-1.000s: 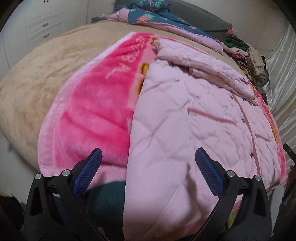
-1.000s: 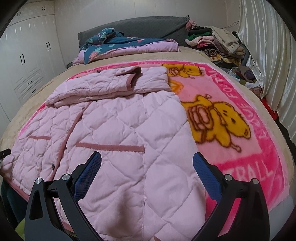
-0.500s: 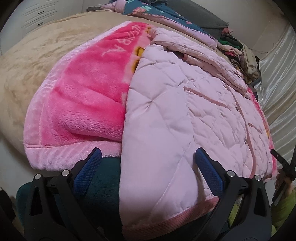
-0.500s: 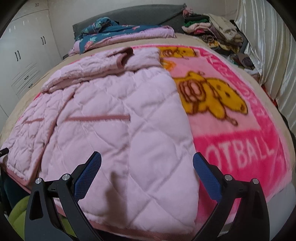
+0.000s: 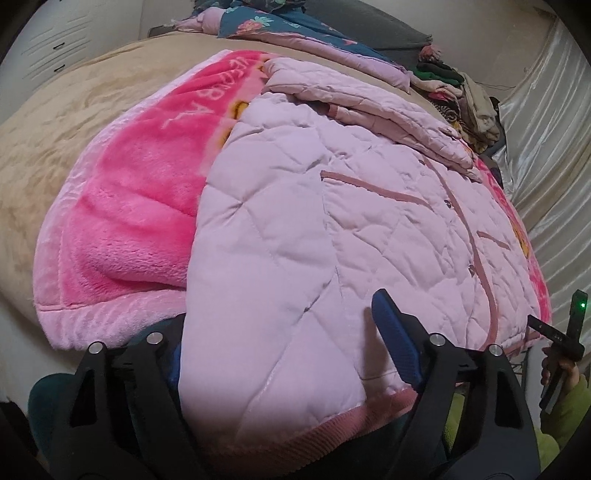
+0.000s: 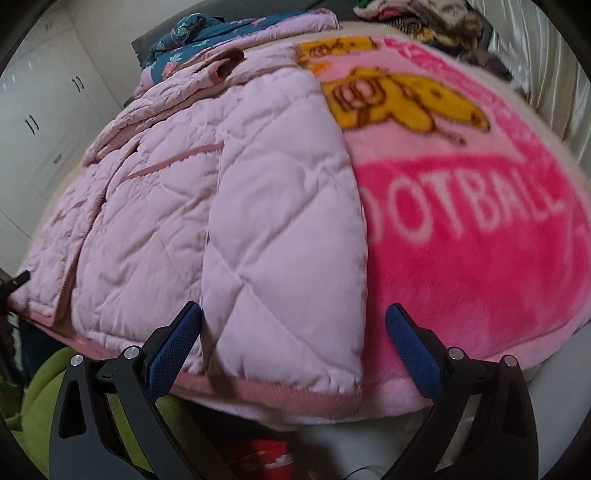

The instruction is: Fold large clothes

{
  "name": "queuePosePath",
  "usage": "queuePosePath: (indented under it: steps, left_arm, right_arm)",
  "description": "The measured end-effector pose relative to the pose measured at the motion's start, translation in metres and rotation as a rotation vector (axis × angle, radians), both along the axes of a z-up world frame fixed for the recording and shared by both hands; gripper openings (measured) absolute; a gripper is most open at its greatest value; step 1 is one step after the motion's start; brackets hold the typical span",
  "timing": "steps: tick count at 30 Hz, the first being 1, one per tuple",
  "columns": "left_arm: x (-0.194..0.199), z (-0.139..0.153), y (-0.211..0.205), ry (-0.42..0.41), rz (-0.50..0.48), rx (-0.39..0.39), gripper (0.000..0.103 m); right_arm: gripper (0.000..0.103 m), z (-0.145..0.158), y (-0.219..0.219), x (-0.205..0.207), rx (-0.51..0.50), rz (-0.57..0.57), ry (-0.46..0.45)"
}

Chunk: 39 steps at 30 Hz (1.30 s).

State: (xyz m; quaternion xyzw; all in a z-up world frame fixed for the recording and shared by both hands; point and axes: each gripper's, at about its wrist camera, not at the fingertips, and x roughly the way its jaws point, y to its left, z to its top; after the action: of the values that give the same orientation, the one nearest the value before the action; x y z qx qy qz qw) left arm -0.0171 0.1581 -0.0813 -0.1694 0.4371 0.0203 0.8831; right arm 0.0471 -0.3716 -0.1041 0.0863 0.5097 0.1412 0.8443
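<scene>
A light pink quilted jacket [image 5: 332,221] lies flat on a pink blanket on the bed, sleeves folded across its top; it also shows in the right wrist view [image 6: 221,206]. My left gripper [image 5: 280,350] is open and straddles the jacket's left bottom corner, its left pad hidden under the fabric. My right gripper [image 6: 295,350] is open and straddles the jacket's right bottom corner at its ribbed hem [image 6: 280,395]. Neither gripper has closed on the cloth.
The pink blanket [image 6: 461,229] with a yellow bear covers a beige bedspread [image 5: 55,122]. Folded bedding [image 5: 295,26] lies at the headboard, and a clothes pile [image 5: 461,99] at the far right. White wardrobes [image 6: 40,118] stand left; curtains [image 5: 554,129] hang right.
Both grippers have moved down and in toward the jacket's bottom hem. Their jaws have narrowed around the two bottom corners.
</scene>
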Motion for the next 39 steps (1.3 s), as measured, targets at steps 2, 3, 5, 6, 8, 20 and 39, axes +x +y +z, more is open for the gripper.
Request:
queuePosePath:
  steps: [2, 3, 5, 6, 8, 20, 39]
  left_arm:
    - [-0.001, -0.001, 0.002, 0.000, 0.006, -0.009, 0.072]
    - [-0.002, 0.000, 0.003, 0.000, 0.007, -0.010, 0.069]
    - [-0.004, 0.000, 0.005, 0.000, 0.011, -0.015, 0.066]
    - [-0.005, 0.000, 0.005, -0.001, 0.012, -0.016, 0.065]
    - [-0.006, 0.000, 0.005, -0.002, 0.014, -0.012, 0.064]
    - [-0.010, 0.019, 0.006, -0.068, 0.025, 0.014, 0.020]
    - [0.045, 0.106, 0.002, -0.260, 0.022, 0.088, 0.014]
  right_arm:
    - [0.099, -0.004, -0.001, -0.003, 0.033, -0.001, 0.013]
    - [0.099, -0.005, 0.000, -0.005, 0.038, 0.002, 0.016]
    - [0.098, -0.007, 0.003, -0.010, 0.044, 0.015, 0.015]
    - [0.098, -0.007, 0.004, -0.012, 0.057, 0.022, 0.021]
    - [0.084, -0.010, 0.003, -0.016, 0.118, 0.015, 0.042]
    - [0.018, 0.058, 0.011, -0.013, 0.225, 0.053, -0.159]
    - [0.014, 0.165, 0.024, 0.049, 0.286, 0.025, -0.484]
